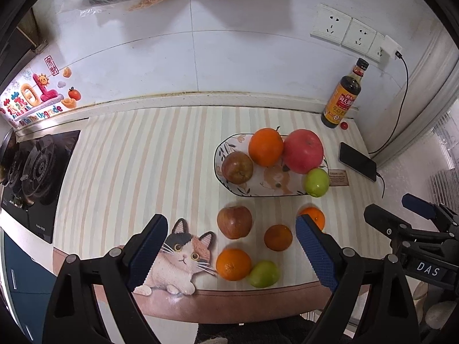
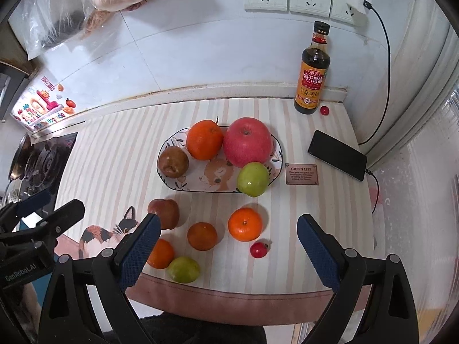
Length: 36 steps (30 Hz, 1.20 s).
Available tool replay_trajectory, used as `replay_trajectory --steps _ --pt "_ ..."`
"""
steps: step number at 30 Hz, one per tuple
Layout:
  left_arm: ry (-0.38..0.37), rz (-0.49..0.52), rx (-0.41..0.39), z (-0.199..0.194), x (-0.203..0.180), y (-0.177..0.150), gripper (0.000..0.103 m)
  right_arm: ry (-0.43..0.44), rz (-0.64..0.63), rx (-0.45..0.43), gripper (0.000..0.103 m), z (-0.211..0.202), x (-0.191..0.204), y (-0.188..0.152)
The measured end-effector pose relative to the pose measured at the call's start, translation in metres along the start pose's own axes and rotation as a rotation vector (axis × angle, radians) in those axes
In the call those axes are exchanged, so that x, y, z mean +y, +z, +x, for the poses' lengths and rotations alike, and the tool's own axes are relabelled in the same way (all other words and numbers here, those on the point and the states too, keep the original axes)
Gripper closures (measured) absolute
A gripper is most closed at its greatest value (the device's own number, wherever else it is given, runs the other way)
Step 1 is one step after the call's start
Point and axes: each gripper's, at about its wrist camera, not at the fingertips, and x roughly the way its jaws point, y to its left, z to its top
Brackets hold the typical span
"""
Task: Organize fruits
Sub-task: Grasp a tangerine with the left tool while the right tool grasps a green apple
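Both the left gripper (image 1: 231, 240) and the right gripper (image 2: 228, 239) hang wide and empty at the frame bottom; loose fruits (image 2: 245, 224) lie mid-frame between their fingers, the plate (image 2: 200, 185) of fruit beyond, a bottle (image 2: 311, 74) upper right

In the left wrist view, the right finger of the left hand-held gripper (image 1: 231, 230) hid part of a small orange (image 1: 315, 217). In the right wrist view, the right hand-held gripper (image 2: 229, 230) covered part of an orange (image 2: 162, 253) and an apple (image 2: 164, 212). The plastic bags (image 2: 86, 3) were cut off by the top edge.
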Motion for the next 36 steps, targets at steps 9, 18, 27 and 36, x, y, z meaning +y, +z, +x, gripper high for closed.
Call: replay_trajectory --steps 9,18,27,36 --pt "0.021 -0.04 0.036 0.021 0.011 -0.008 0.0 0.054 0.035 0.046 0.005 0.017 -0.006 -0.006" --pt "0.124 -0.11 0.242 0.102 0.052 -0.046 0.001 0.283 -0.009 0.463 0.005 0.158 0.022 -0.053" --pt "0.094 -0.19 0.4 0.147 0.073 -0.085 0.001 0.396 0.006 0.651 0.041 0.236 0.042 -0.105" --pt "-0.018 -0.211 0.495 0.185 0.045 -0.092 0.001 0.216 -0.119 0.564 0.041 0.211 0.025 -0.102"
